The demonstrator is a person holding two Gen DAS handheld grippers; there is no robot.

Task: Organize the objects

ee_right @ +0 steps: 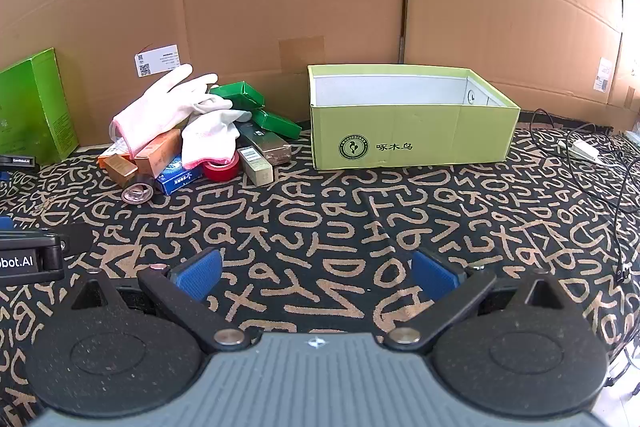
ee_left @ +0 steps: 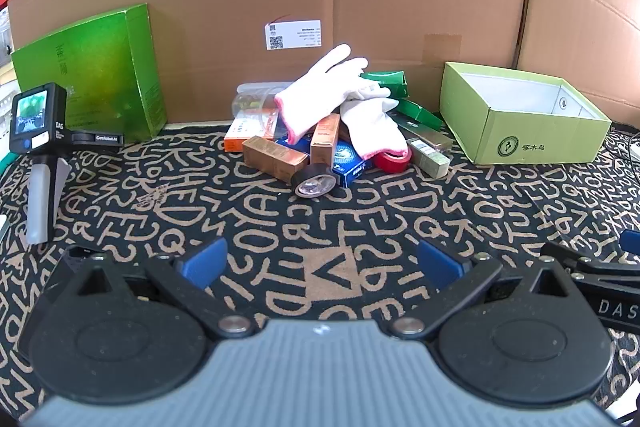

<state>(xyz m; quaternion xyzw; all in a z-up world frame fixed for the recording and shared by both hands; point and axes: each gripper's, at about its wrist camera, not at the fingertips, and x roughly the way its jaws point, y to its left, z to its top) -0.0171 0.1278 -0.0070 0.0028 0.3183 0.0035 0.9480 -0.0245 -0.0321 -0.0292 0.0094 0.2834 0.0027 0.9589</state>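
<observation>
Green cardboard is marking the goal: an open green box (ee_right: 412, 131) is sitting at the far right of the desk (ee_right: 320, 227), seemingly empty as far as its interior is showing. Just left of it a pile is lying against the cardboard wall (ee_right: 280, 7): white gloves (ee_left: 344, 95) draped over small cartons (ee_left: 276, 157), with a black tape roll (ee_left: 314, 183) and a red tape roll (ee_right: 222, 167) at its near edge. The left tongs (ee_left: 320, 263) are pointing almost straight at the pile, both fingers spread and holding nothing. The right tongs (ee_right: 316, 273), likewise spread and empty, are facing nearer the box. Judging from this, the left hand is better placed for a first pick. Nothing is standing between tongs and pile; the black roll is nearest.
</observation>
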